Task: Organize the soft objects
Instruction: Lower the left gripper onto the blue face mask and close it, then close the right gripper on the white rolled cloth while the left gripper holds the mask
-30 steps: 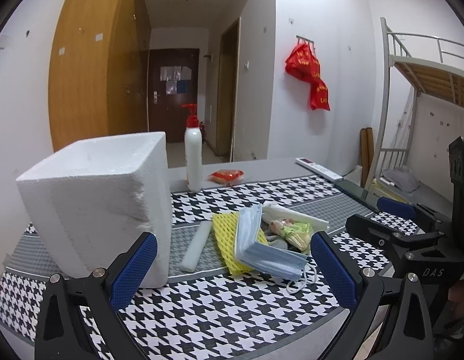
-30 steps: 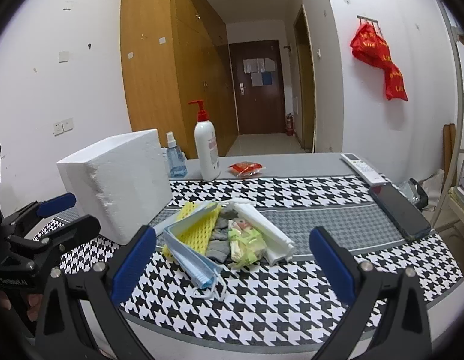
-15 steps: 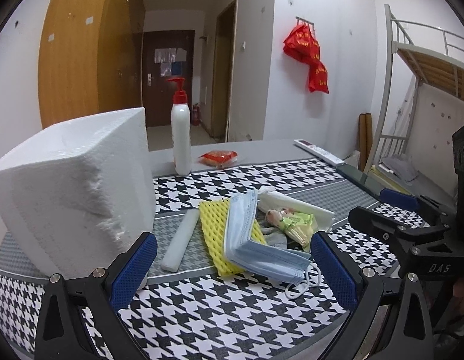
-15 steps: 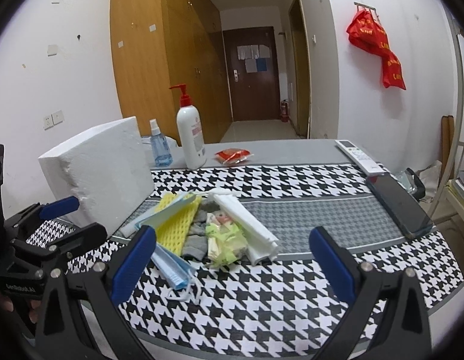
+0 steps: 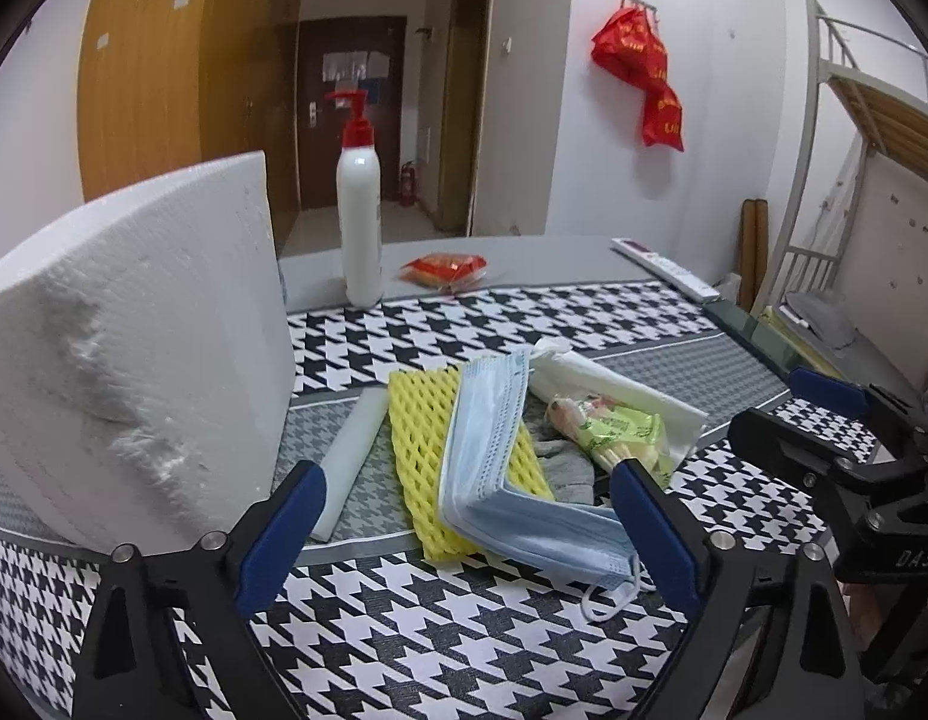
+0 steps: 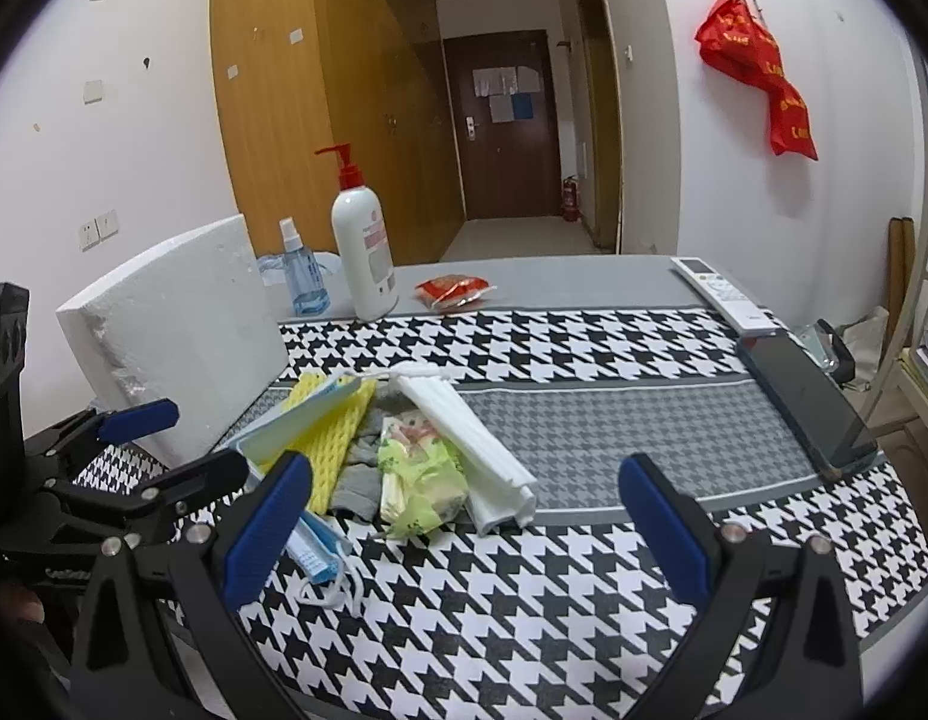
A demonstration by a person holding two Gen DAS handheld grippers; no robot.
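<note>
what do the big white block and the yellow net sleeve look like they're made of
Big white block: likely expanded polystyrene foam, matte, with a grainy face and crumbled dents. Yellow net sleeve: probably soft foam mesh, matte, with open diamond holes.

The right claw (image 5: 824, 396) body reads "DAS"; gold characters on the red bag (image 5: 641, 81) seem illegible.
</note>
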